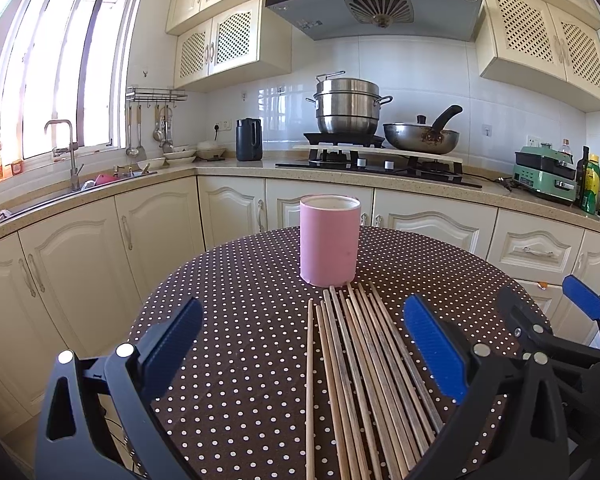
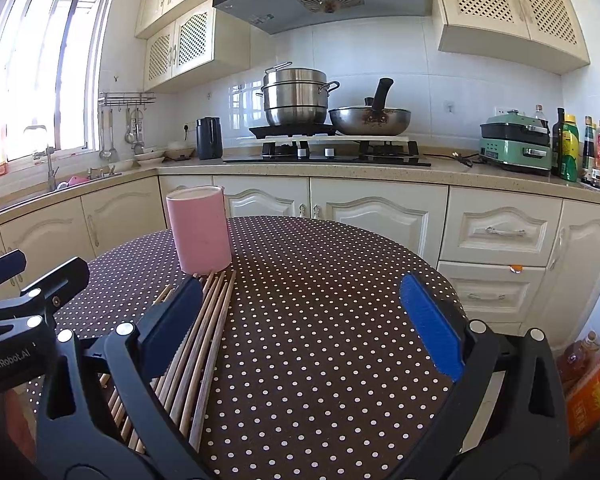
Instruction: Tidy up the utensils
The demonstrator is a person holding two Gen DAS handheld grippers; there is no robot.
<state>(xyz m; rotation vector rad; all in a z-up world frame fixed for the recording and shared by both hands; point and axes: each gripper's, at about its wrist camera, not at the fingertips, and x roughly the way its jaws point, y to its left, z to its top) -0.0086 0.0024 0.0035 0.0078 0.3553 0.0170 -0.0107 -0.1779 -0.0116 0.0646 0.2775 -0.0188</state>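
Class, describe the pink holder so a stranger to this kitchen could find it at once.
Start at the round table with the brown, white-dotted cloth, in front of the cream cabinets below the stove. On its far side stands the pink holder, an upright open-topped cylinder. It is the only standing thing there: the wooden chopsticks lie flat, their far tips reaching its base.

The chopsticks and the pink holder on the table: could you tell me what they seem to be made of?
Chopsticks: probably wood or bamboo, matte tan to brown with darker streaks. Pink holder: smooth matte pink outside, pale inside, possibly plastic or ceramic; the look leaves it open.
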